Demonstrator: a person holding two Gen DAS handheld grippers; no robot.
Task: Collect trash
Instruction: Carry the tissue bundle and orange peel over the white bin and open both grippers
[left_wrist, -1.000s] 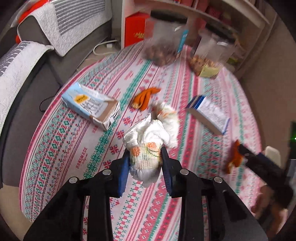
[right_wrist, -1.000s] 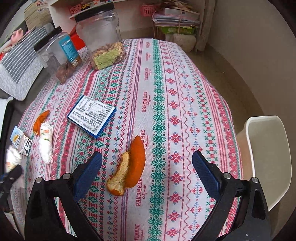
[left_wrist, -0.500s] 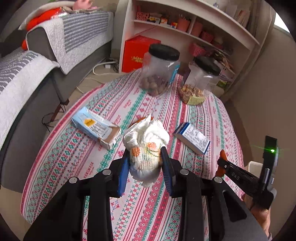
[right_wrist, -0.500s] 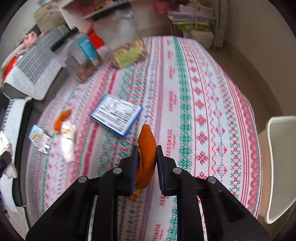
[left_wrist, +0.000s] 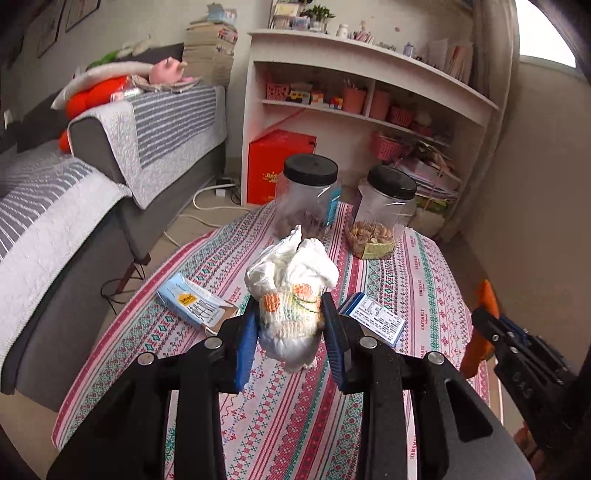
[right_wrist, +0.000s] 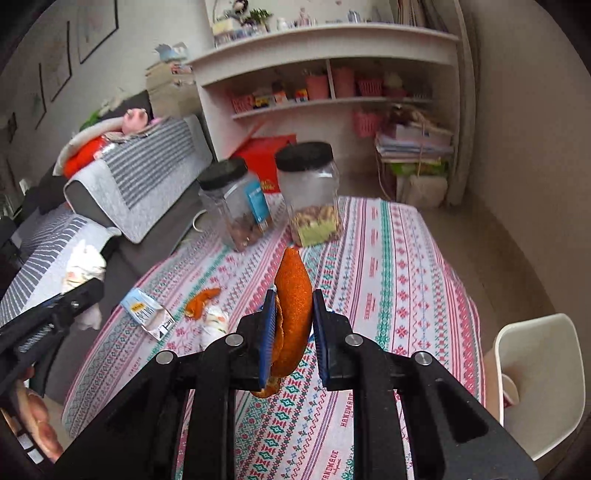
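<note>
2 claws, both loaded, both lifted clear of the bench (right_wrist: 388, 266).

Item 1: left claw (left_wrist: 290, 328), clamped on a crumpled tissue wad (left_wrist: 291, 291) with an orange and green print. The fingers pinch it across its lower half, so the loose white folds stand up above the grip. Held off the striped cloth, probably for carrying to a bin.

Item 2: right claw (right_wrist: 293, 332), clamped on an orange peel (right_wrist: 291, 310). The peel stands on edge between the blue pads, its pointed tip up and a ragged end hanging below. Gripping it by the flat sides suits so thin and curved a piece.

Item 3: white bin (right_wrist: 543, 376), just beside the bench's right edge, open at the top. Likely the drop point for both loads; it sits nearer the right claw.

Items left on the bench: 1 small carton (right_wrist: 147, 312), torn open and lying flat; 1 smaller peel scrap (right_wrist: 199, 301) touching a second tissue piece (right_wrist: 214, 323); 1 blue and white box (left_wrist: 373, 321).

Not trash, in my judgement: 2 black-lidded jars (right_wrist: 308, 192) holding snacks, upright at the far end.
</note>
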